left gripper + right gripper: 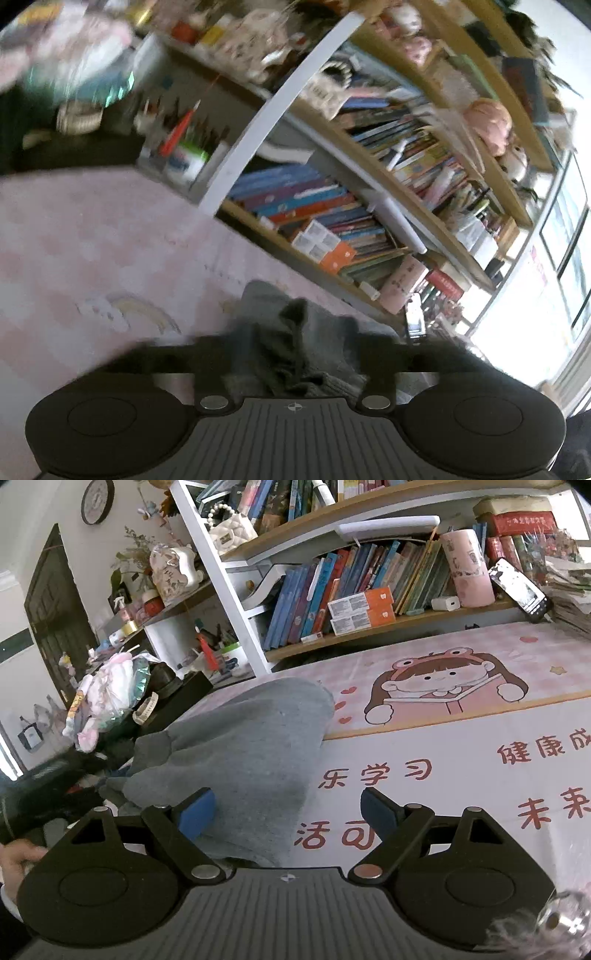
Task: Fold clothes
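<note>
A grey sweatshirt [240,746] lies in a rumpled mound on the pink printed desk mat [461,760]. My right gripper [288,808] hovers open at the garment's near edge. Its left blue pad [195,812] sits over the grey cloth and its right pad [376,814] over bare mat, with nothing pinched. The left wrist view is blurred and tilted. There my left gripper [295,350] stands open, its dark fingers [147,356] spread wide on either side of a bunched fold of the grey sweatshirt [266,302]. The pads do not press on the cloth.
A bookshelf [351,590] packed with books runs along the back of the desk. A phone [521,590] leans at its right end. A pen holder [221,653], a black box [177,698] and a plastic bag [110,698] crowd the left. A person's hand [14,853] shows at lower left.
</note>
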Demonstrator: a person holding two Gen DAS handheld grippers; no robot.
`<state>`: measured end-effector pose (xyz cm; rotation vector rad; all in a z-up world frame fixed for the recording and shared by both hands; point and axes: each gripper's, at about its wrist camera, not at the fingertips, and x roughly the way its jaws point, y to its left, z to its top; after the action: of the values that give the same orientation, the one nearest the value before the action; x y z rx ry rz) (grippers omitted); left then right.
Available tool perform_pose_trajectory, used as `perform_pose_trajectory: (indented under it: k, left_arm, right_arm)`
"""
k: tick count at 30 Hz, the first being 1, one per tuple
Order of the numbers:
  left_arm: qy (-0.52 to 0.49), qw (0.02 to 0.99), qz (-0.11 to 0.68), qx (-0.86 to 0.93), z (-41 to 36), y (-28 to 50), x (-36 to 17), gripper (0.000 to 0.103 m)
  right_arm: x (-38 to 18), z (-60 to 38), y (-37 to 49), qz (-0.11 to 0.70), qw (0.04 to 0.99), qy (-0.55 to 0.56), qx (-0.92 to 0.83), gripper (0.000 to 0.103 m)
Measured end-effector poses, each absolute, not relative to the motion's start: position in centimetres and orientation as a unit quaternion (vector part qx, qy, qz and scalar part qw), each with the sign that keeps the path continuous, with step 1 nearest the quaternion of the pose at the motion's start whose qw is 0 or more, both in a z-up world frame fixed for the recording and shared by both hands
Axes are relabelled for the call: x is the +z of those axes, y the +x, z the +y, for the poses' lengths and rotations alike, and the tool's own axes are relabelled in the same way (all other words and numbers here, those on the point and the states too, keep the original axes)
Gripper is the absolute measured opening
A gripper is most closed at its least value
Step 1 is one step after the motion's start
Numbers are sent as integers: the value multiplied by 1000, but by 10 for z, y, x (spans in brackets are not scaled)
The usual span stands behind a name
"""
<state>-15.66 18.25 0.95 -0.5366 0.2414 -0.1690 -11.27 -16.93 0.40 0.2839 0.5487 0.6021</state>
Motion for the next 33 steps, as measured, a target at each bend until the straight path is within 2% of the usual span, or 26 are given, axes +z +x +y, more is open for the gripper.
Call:
perform_pose_trajectory:
  k: [4, 9, 10, 14, 16, 20, 23, 30, 33]
  left_arm:
    - [-230, 960, 135, -84, 175, -155, 12, 90]
    - [-278, 938, 196, -67, 180, -129, -4, 86]
    - [-288, 933, 202, -69, 181, -126, -7, 80]
    - [-310, 925, 203, -86, 183, -122, -15, 67]
    - [-321, 920, 203, -93, 182, -122, -16, 61]
    - [-326, 914, 212, -117, 169, -124, -16, 52]
    - [-329, 906, 223, -146, 153, -123, -15, 48]
    - [-314, 894, 248, -202, 117, -121, -14, 47]
    - [-302, 899, 252, -195, 113, -122, -12, 55]
  right_arm:
    - [3, -169, -104, 288, 893, 168, 303, 86]
    - [8, -158, -83, 316, 874, 184, 321, 86]
    - [8, -155, -79, 321, 872, 185, 320, 86]
    - [0, -151, -64, 349, 853, 219, 321, 85]
    - [-6, -151, -60, 362, 840, 241, 325, 82]
    - [-9, -163, -63, 360, 839, 256, 317, 64]
    - [-8, -186, -70, 348, 849, 270, 293, 60]
    - [-4, -231, -87, 337, 865, 252, 272, 62]
    - [-3, -239, -91, 336, 869, 239, 274, 65]
